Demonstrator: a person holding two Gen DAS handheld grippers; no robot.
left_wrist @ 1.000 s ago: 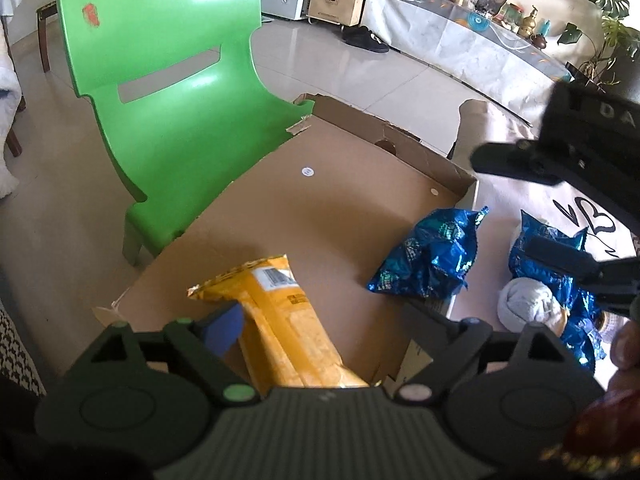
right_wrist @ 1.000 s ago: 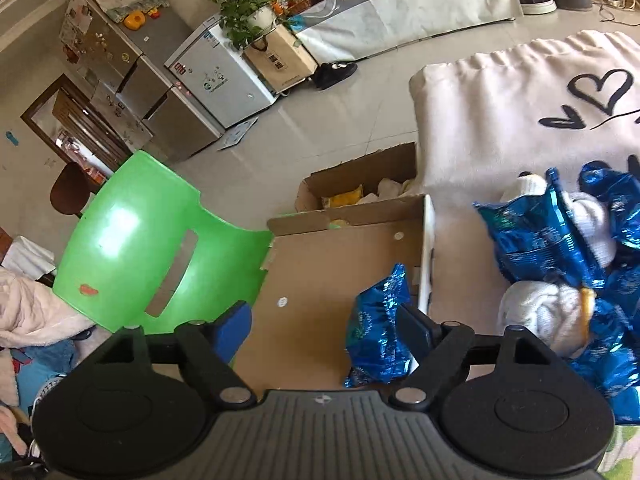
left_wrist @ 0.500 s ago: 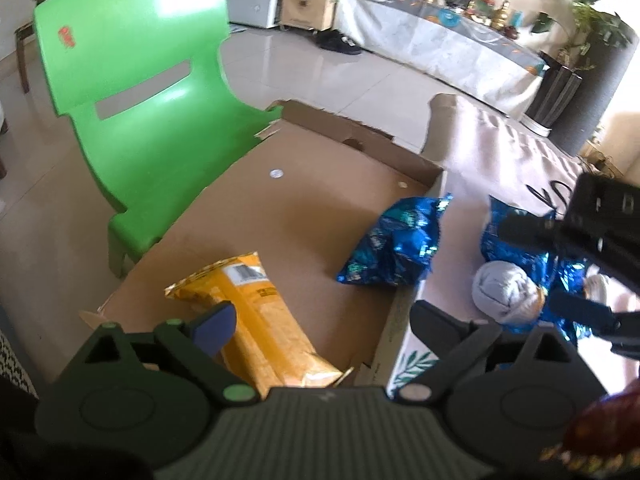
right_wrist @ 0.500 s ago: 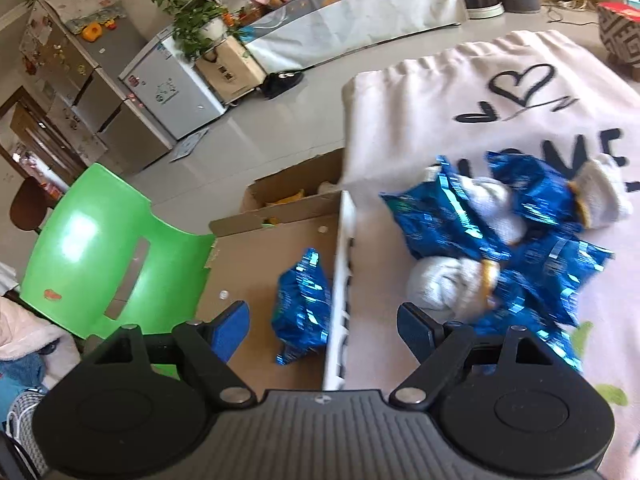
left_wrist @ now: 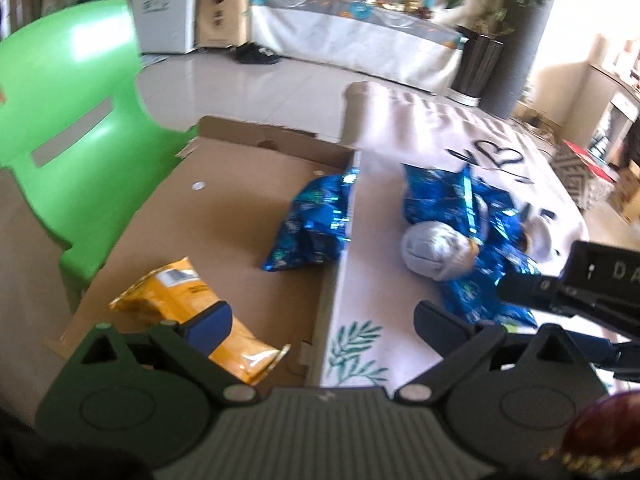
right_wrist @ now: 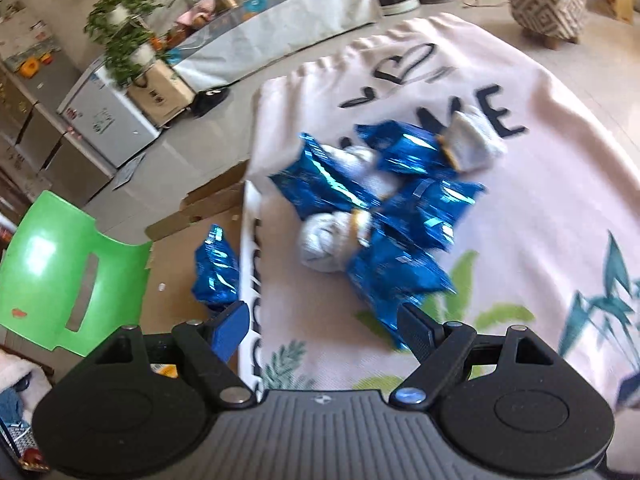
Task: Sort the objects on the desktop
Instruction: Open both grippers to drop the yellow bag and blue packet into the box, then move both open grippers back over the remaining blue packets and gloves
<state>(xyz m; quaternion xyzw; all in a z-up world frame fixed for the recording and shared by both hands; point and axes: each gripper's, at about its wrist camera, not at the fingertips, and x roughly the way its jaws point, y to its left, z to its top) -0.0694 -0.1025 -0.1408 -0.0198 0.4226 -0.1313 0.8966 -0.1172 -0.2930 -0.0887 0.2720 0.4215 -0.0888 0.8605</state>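
A yellow snack bag (left_wrist: 172, 294) and a blue snack bag (left_wrist: 316, 220) lie in the flat cardboard box (left_wrist: 224, 184). Right of the box, on the pink cloth (left_wrist: 380, 280), several blue bags (left_wrist: 452, 196) are heaped with white rolled socks (left_wrist: 436, 248). My left gripper (left_wrist: 322, 318) hovers over the box's right wall, its jaws opening, nothing between them. My right gripper (right_wrist: 324, 328) stands open and empty just short of the heap (right_wrist: 400, 208); a sock roll (right_wrist: 324, 244) lies straight ahead of it. It also shows at the right edge of the left wrist view as the right gripper (left_wrist: 560, 320).
A green plastic chair (left_wrist: 72, 128) stands left of the box. The cloth with a heart print (right_wrist: 408, 68) covers the table to the right. Farther off are a patterned stool (right_wrist: 548, 8), a long covered table (left_wrist: 360, 44) and white cabinets (right_wrist: 108, 120).
Both views have swung right, from the box toward the heap on the cloth. The left jaws have widened, and the yellow bag now lies left of them in the box.
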